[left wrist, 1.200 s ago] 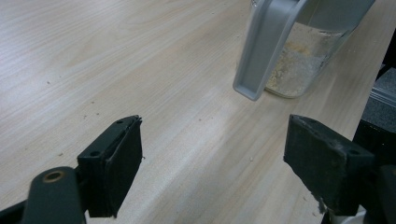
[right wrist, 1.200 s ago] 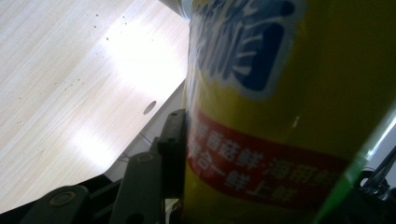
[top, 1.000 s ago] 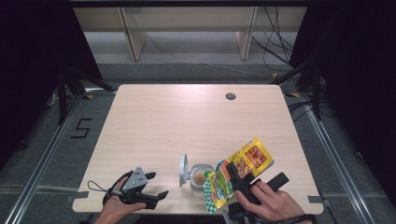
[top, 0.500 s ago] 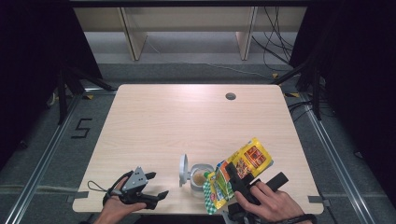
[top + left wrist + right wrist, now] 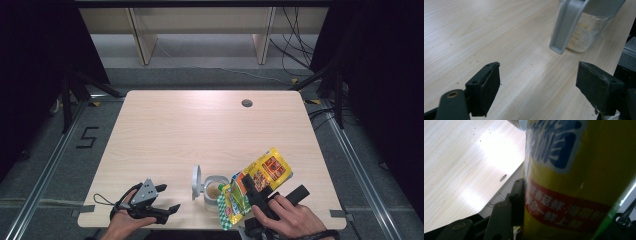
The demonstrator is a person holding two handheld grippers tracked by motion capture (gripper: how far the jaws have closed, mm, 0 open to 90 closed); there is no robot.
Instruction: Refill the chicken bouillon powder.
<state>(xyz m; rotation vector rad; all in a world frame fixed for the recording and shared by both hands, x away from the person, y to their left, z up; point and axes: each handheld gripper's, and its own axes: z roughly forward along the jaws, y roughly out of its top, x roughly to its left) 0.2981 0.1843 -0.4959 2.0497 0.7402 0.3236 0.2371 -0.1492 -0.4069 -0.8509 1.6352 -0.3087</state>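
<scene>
Right claw (image 5: pixel 250 186), mine, clamped on yellow snack bag (image 5: pixel 260 176) above table's (image 5: pixel 200 125) near edge, toward right corner. Bag's long axis slants from far-right end down to near-left end, which tips over open jar (image 5: pixel 214 188). Left claw (image 5: pixel 167 199): jaws apart, nothing between, near left near corner, aimed at jar.

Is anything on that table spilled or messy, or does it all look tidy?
Slightly messy. Small crumbs or grains dot the wooden table near the clear jar, whose grey lid is flipped open. The right gripper holds a yellow packet tilted beside the jar. Nothing looks damaged.
</scene>
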